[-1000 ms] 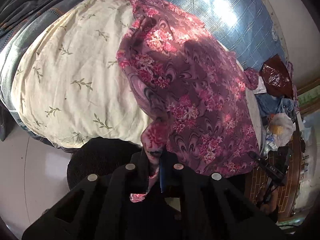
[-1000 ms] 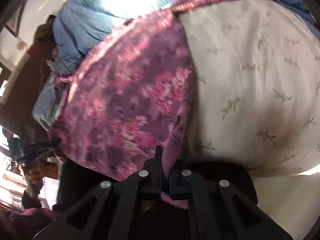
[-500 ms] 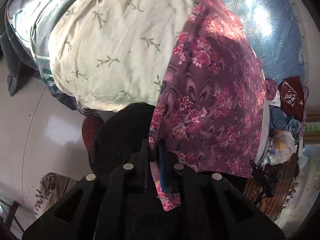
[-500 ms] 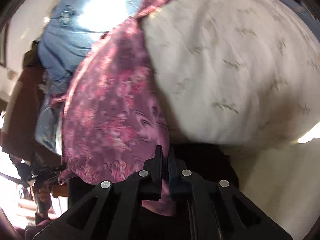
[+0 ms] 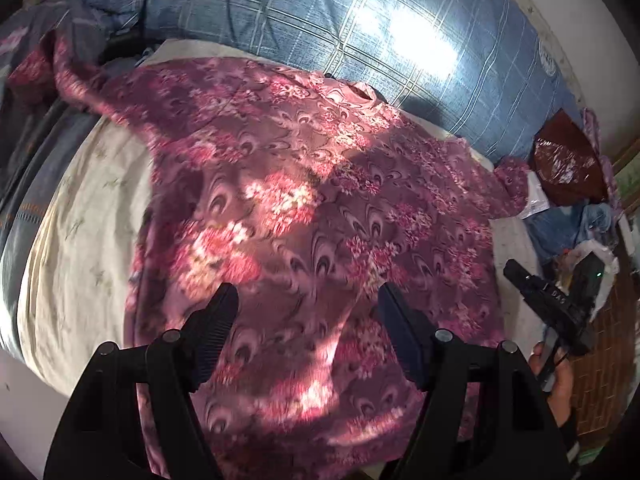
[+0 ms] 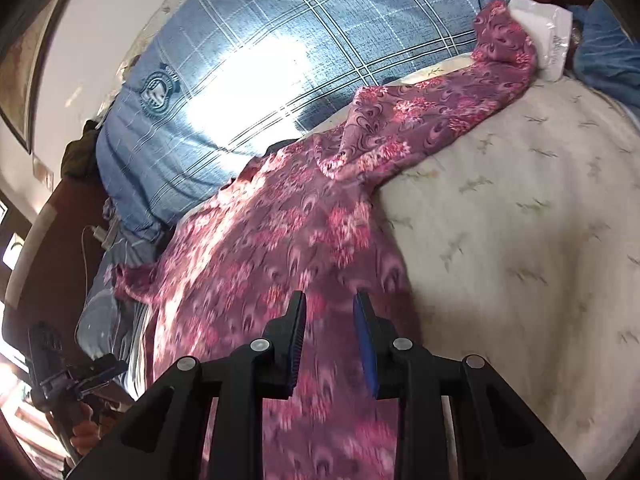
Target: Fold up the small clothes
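A purple and pink floral garment (image 5: 304, 208) lies spread flat on the cream leaf-print sheet (image 5: 80, 248), its sleeves reaching out to either side. My left gripper (image 5: 308, 300) is wide open and empty just above its lower part. In the right wrist view the same garment (image 6: 280, 248) runs up the middle, one sleeve (image 6: 460, 112) stretched to the upper right. My right gripper (image 6: 330, 312) is open and empty over the garment's hem area. Each view shows the other gripper at its edge.
A blue plaid quilt (image 5: 320, 20) lies behind the garment. A dark red plastic bag (image 5: 568, 160) and a white packet (image 6: 548, 36) sit near the sleeve end. Blue clothes (image 5: 576, 224) pile at the right. Cream sheet (image 6: 540, 240) extends right of the garment.
Both grippers were shut on the garment's hem and holding it up over the bed edge. Now both have let go and opened, and the garment lies spread on the sheet.
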Demonstrator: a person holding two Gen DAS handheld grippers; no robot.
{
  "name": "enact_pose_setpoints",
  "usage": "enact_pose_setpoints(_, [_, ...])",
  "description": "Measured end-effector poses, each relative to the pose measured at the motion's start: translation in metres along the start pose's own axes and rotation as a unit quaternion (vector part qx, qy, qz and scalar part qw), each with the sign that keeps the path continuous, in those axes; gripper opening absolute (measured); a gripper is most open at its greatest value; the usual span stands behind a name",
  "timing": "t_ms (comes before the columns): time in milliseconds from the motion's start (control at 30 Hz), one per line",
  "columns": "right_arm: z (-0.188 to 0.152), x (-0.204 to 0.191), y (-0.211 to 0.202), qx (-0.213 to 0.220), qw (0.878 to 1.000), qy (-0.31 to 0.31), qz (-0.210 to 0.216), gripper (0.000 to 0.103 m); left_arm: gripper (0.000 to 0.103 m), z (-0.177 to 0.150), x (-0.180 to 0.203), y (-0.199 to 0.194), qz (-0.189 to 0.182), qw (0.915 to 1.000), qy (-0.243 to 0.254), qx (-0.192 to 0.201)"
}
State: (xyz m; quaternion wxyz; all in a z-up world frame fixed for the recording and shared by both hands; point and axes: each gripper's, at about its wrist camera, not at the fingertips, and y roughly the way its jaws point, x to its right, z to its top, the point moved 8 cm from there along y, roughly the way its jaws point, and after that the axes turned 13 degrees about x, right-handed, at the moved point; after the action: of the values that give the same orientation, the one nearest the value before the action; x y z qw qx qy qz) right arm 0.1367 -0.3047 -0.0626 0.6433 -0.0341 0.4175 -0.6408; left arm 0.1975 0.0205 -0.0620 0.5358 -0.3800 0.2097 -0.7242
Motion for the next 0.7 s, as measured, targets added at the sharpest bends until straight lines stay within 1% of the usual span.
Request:
enact_pose_setpoints(33, [-0.005,0.01,0.013,-0.012,0.999,-0.014,-0.027,0.027,0.072,0.004,0.004,0.015,0.019,0.9996,0.02,0.001])
enact_pose_setpoints(67, [-0.008,0.017,0.025,-0.033,0.998,-0.018,-0.046,0.024,0.072,0.004,0.005,0.031,0.036,0.9988,0.034,-0.001])
enact_pose_setpoints(100, [-0.01,0.02,0.03,-0.042,0.998,-0.008,-0.037,0.019,0.072,0.0,0.003,0.043,0.05,0.9978,0.041,-0.01])
enact_pose_setpoints(133, [-0.005,0.021,0.027,-0.037,0.999,0.006,-0.023,0.019,0.072,-0.005,0.0,0.058,0.057,0.9973,0.038,-0.027])
enact_pose_setpoints(167, [0.002,0.024,0.025,-0.039,0.999,0.015,-0.017,0.022,0.072,-0.012,-0.004,0.068,0.056,0.9971,0.032,-0.041])
enact_pose_setpoints(200, [0.014,0.028,0.021,-0.035,0.999,0.021,-0.015,0.025,0.077,-0.012,-0.005,0.072,0.059,0.9971,0.038,-0.029])
enact_pose_setpoints(233, [0.036,0.04,0.013,-0.012,0.999,0.023,-0.027,0.025,0.081,-0.01,-0.004,0.07,0.061,0.9966,0.056,-0.004])
enact_pose_setpoints(267, [0.057,0.051,0.009,0.011,0.999,0.022,-0.045,0.026,0.085,-0.012,-0.002,0.072,0.063,0.9955,0.072,-0.003])
enact_pose_setpoints(300, [0.079,0.068,0.002,0.036,0.997,0.02,-0.07,0.034,0.09,-0.015,-0.001,0.077,0.067,0.9943,0.082,-0.008])
enact_pose_setpoints(333, [0.102,0.088,-0.003,0.059,0.993,0.022,-0.099,0.04,0.093,-0.014,0.003,0.078,0.069,0.9937,0.089,-0.001])
enact_pose_setpoints(367, [0.122,0.106,-0.004,0.072,0.99,0.029,-0.119,0.046,0.099,-0.016,0.005,0.08,0.069,0.9933,0.092,0.0])
enact_pose_setpoints(400, [0.138,0.122,-0.004,0.079,0.987,0.038,-0.131,0.046,0.103,-0.017,0.007,0.082,0.069,0.9932,0.094,0.0])
enact_pose_setpoints(467, [0.167,0.15,0.001,0.09,0.982,0.057,-0.155,0.046,0.103,-0.018,0.007,0.085,0.08,0.9914,0.104,0.006])
enact_pose_setpoints(533, [0.196,0.167,0.009,0.11,0.978,0.068,-0.166,0.046,0.103,-0.017,0.008,0.086,0.078,0.991,0.108,0.012])
enact_pose_setpoints(600, [0.218,0.176,0.021,0.123,0.974,0.067,-0.175,0.046,0.103,-0.016,0.007,0.085,0.071,0.991,0.112,0.014])
enact_pose_setpoints(700, [0.248,0.193,0.037,0.141,0.966,0.053,-0.209,0.046,0.103,-0.018,0.008,0.083,0.068,0.9906,0.118,0.013])
